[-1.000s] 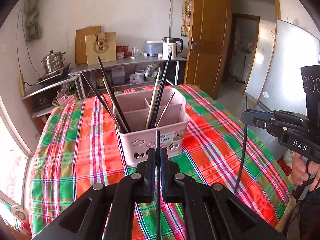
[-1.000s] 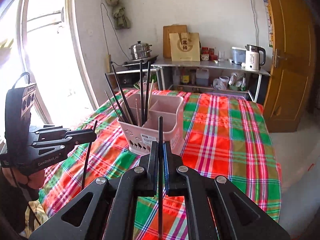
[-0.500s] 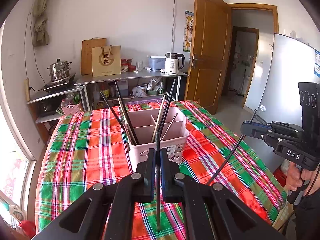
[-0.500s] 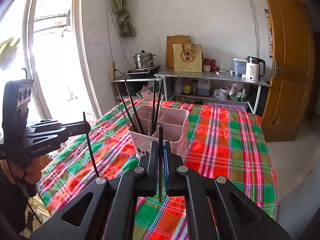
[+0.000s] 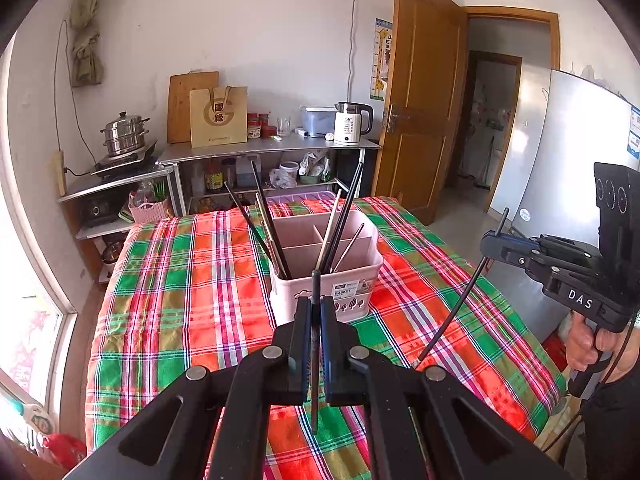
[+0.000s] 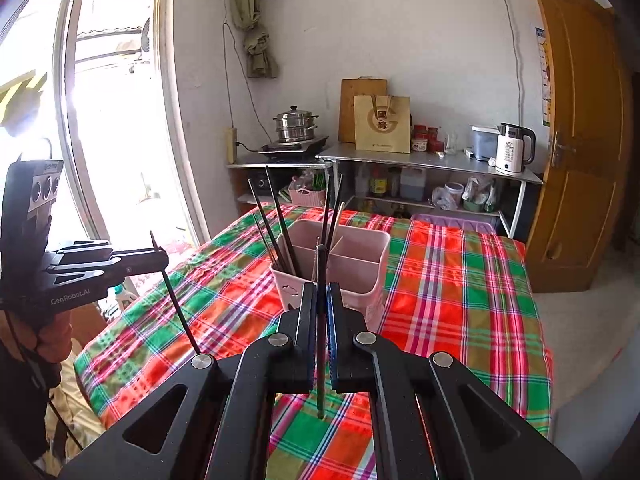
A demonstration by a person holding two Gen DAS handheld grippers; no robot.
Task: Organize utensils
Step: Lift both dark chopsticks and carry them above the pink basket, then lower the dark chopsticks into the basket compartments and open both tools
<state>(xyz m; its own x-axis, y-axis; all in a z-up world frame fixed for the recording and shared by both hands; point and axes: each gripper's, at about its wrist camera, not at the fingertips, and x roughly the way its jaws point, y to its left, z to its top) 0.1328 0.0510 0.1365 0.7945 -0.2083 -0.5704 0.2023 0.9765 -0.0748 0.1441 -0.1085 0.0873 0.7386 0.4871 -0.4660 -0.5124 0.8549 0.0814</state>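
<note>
Change: both grippers have drawn back from the pink caddy since the earlier frames, so more of the plaid cloth shows before it.
Left gripper (image 5: 316, 312): fingers pressed together on a dark chopstick (image 5: 315, 344) held upright, its tip above the cloth.
Right gripper (image 6: 321, 304): fingers pinching a second black chopstick (image 6: 321, 332), also upright.
Cross views: right gripper (image 5: 496, 242) at the table's right edge with its stick slanting down toward the cloth; left gripper (image 6: 158, 258) off the table's left edge near the window.
Pink caddy (image 5: 324, 280): stands mid-table, nearer the far edge; dark and pale chopsticks (image 5: 340, 224) lean in its near compartments, the far ones look vacant.
Writing: caddy sticker reads "BASKET"; right gripper body "DAS"; left gripper body "GenRobot.AI"; kettle (image 5: 352, 124) shows "55"; paper bag (image 5: 218, 116) bears Chinese characters.
Table (image 5: 180, 280): bare plaid cloth on every side of the caddy, widest toward the near edge and left edge.
Room: open floor beyond the right edge toward the door (image 5: 420, 88).
</note>
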